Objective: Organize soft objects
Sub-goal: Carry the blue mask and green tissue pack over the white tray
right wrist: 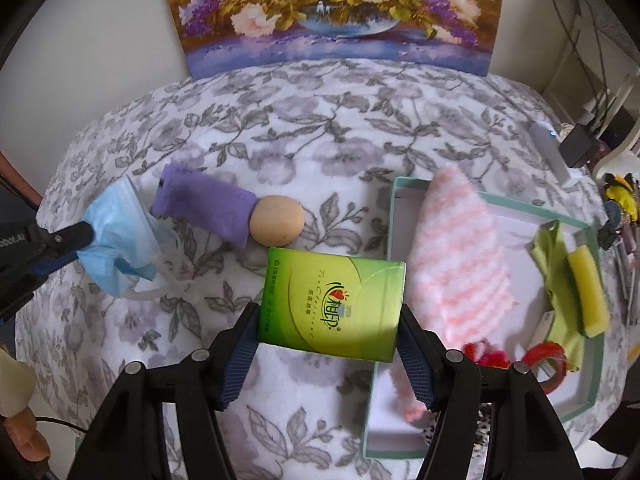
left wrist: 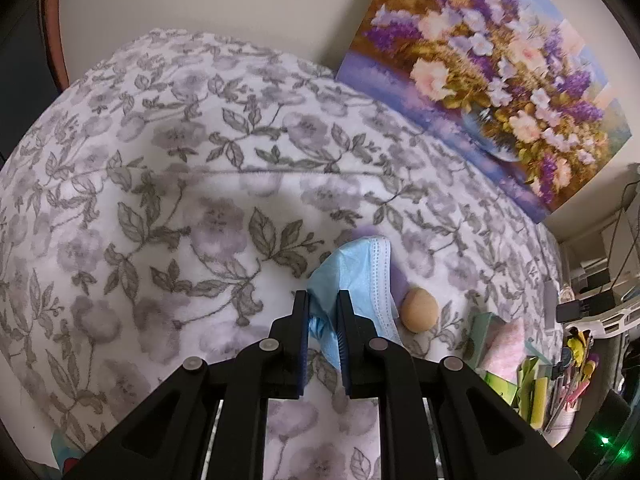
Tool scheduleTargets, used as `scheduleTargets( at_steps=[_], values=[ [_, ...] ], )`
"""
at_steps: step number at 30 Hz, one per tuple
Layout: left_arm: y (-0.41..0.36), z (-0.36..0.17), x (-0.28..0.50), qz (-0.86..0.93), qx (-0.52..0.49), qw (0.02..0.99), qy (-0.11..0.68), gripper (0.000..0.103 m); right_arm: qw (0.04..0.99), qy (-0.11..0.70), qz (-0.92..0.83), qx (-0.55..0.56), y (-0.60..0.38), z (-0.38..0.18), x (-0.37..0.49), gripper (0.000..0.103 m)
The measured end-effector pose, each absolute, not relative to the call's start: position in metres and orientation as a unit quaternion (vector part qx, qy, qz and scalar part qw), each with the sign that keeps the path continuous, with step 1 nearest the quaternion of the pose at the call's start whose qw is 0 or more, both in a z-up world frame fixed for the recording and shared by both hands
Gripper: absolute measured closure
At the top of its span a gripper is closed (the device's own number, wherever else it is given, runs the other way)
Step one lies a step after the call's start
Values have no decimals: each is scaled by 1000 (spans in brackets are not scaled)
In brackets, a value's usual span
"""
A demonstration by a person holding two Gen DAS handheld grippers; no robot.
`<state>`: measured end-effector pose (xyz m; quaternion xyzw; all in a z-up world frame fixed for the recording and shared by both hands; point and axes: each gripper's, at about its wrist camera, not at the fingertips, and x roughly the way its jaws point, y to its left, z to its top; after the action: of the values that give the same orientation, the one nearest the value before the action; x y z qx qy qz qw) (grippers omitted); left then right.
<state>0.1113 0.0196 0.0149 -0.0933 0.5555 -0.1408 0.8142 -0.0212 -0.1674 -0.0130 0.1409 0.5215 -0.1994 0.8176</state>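
Nearest the right wrist lens, the right claw (right wrist: 328,330) grips a green tissue pack (right wrist: 334,304) by its two side faces, the ribbed blue pads pressed flat against it and the pack lifted clear of the floral blanket (right wrist: 320,128).

At the far left of that view the left claw (right wrist: 86,234) reaches in from the edge, its fingers squeezed together on a crumpled blue face mask (right wrist: 120,236); the white ear loops dangle below the mask. The left wrist view shows the same pinch from behind: black fingers (left wrist: 300,320) nearly closed with bunched blue fabric between them, and the mask hanging above the blanket.

Just right of the mask a purple cloth roll (right wrist: 204,206) lies on the blanket, and a tan ball (right wrist: 277,220) touches its right end.

Further right sits an open, shallow teal box (right wrist: 592,224). A pink-and-white striped fluffy cloth (right wrist: 456,256) lies across its left half, one end draped over the far rim. Toward the right wall of the box are a green folded cloth (right wrist: 550,256) with a yellow sponge (right wrist: 588,292) on it, and near the front something red that I cannot identify.

Leaning against the wall behind the blanket stands a flower painting (right wrist: 332,8).
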Motion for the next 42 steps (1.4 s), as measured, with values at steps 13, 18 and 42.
scheduleTargets(
  at_steps=[13,18,42],
  values=[
    [29,50,87,-143,-98,841,513,90,819,513,-212,143,-178,2,-44,34],
    [26,48,87,-135,-95,840,516,90,816,514,-217,153,-188,0,-49,34],
    [-109,70,15,-273,-17,824,497,90,769,499,-319,242,-307,-14,-130,34]
  ],
)
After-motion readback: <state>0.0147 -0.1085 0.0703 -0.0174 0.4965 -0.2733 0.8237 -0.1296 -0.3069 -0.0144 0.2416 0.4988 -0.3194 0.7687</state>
